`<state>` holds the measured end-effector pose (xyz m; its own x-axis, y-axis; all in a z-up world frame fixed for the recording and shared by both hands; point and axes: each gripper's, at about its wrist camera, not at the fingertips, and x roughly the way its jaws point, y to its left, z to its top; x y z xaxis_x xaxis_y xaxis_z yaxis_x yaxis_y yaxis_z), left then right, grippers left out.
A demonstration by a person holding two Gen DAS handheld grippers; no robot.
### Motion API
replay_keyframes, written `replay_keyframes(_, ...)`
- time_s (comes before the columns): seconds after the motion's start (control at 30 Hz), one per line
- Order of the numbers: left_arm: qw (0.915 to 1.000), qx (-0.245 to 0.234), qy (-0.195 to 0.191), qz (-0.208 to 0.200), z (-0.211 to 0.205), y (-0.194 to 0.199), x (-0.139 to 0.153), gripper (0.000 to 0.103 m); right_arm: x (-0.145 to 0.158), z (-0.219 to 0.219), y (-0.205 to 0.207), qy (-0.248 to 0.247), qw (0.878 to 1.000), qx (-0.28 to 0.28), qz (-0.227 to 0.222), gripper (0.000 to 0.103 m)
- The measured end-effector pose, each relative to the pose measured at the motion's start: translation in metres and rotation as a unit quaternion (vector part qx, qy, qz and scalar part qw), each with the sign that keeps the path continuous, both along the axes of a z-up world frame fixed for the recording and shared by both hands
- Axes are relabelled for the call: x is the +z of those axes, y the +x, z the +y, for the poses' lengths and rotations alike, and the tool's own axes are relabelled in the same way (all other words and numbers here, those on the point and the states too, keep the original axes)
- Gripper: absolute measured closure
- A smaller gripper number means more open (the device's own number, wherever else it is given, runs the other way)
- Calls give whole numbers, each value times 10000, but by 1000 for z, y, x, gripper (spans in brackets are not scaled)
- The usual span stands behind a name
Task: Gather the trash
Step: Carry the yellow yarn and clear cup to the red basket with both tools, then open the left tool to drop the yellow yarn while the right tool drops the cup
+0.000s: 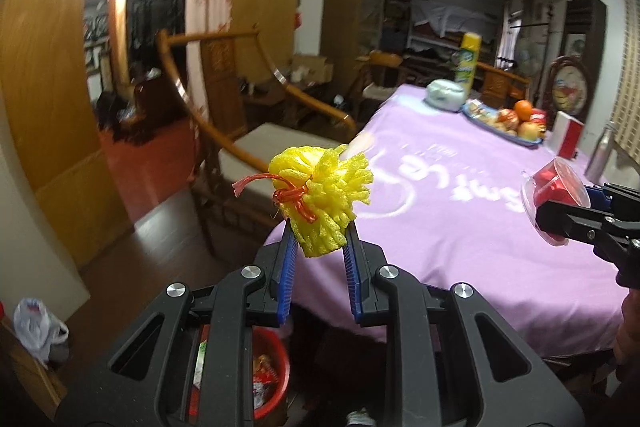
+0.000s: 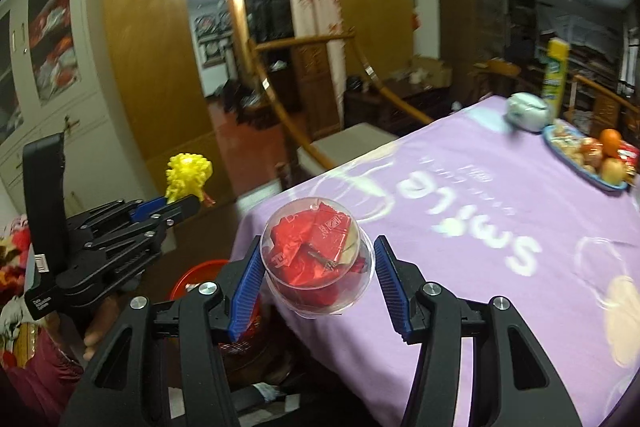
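My left gripper (image 1: 318, 231) is shut on a yellow foam fruit net (image 1: 320, 195) tied with a red string, held in the air beside the table's near corner. From the right wrist view the same net (image 2: 188, 177) and left gripper (image 2: 182, 205) appear at the left. My right gripper (image 2: 316, 251) is shut on a clear plastic cup (image 2: 318, 259) stuffed with red wrappers, over the table's corner; the cup (image 1: 556, 187) shows at the right edge of the left wrist view. A red bin (image 1: 272, 359) holding wrappers stands on the floor below, also seen as the red bin (image 2: 200, 275).
The table has a purple cloth (image 1: 460, 187) with a fruit plate (image 1: 508, 123), a spray can (image 1: 466, 63), a pale pouch (image 1: 444, 95), a red-white box (image 1: 568, 137) and a metal bottle (image 1: 600, 151). A wooden armchair (image 1: 240, 131) stands at the table's left side. A plastic bag (image 1: 36, 323) lies on the floor.
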<state>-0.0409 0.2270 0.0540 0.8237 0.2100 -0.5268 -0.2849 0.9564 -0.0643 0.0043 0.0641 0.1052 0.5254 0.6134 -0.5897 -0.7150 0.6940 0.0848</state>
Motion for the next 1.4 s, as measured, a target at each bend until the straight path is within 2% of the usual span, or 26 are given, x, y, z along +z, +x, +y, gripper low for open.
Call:
replay_keyframes(0.27, 9977, 407, -217, 502, 57, -5, -45, 79, -27, 68, 6, -397, 9975, 452, 381, 49)
replay_keyframes(0.4, 9934, 662, -377, 855, 90, -14, -75, 79, -40, 99, 4, -615, 9945, 647, 538, 49)
replay_keyframes(0.6, 9871, 879, -534, 1224, 120, -33, -113, 79, -58, 132, 2, -888, 9898, 871, 696, 49)
replay_keyframes(0.87, 9802, 956, -833, 1520, 141, -50, -146, 79, -71, 167, -7, -1197, 9830, 1106, 843, 49)
replay_keyframes(1.07, 9764, 972, -1046, 1618, 147, -53, -162, 79, -81, 186, -17, -1384, 9779, 1279, 905, 49)
replay_keyframes(1.4, 9726, 972, -1179, 1754, 147, -53, -178, 78, -96, 202, -13, -1567, 9733, 1342, 1009, 49)
